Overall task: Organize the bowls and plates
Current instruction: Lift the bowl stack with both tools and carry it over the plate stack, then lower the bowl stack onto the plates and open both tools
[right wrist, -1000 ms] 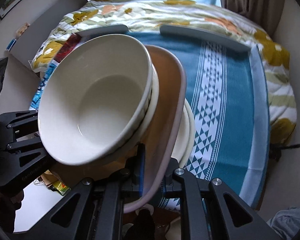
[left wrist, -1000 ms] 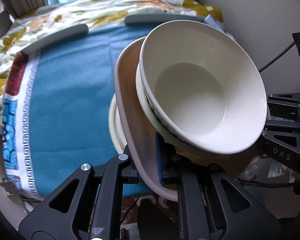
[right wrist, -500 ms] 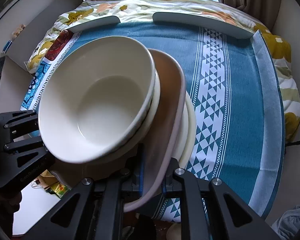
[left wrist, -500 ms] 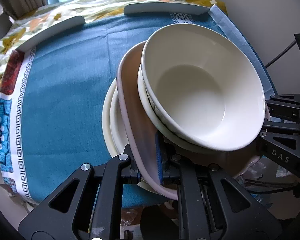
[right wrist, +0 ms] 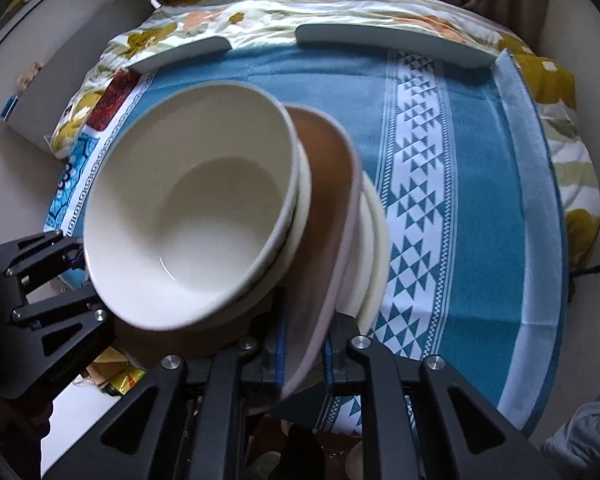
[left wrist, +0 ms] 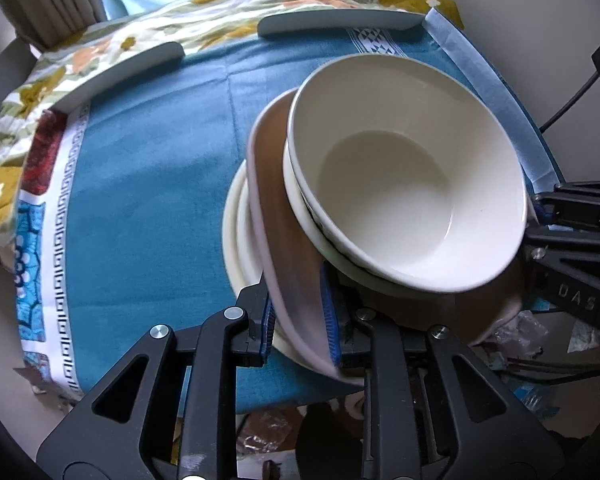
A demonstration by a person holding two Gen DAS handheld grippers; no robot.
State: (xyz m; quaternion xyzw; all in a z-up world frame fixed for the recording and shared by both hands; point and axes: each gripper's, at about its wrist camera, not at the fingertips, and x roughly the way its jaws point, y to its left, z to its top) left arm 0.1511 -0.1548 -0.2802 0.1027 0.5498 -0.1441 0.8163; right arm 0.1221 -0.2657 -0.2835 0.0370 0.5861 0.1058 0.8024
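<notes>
The stack is being set down at the table's near edge, lower centre of frame. Left tongs (left wrist: 298,330) have just been easing apart around the brown plate (left wrist: 274,216); right tongs (right wrist: 304,354) clamp its opposite rim. White bowls (left wrist: 404,176) ride on top. Next, I judge, both let go.

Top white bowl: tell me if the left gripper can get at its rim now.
Probably yes: the bowl has its rim uncovered beside the left gripper, whose jaws have just been opening with the brown plate rim between them.
</notes>
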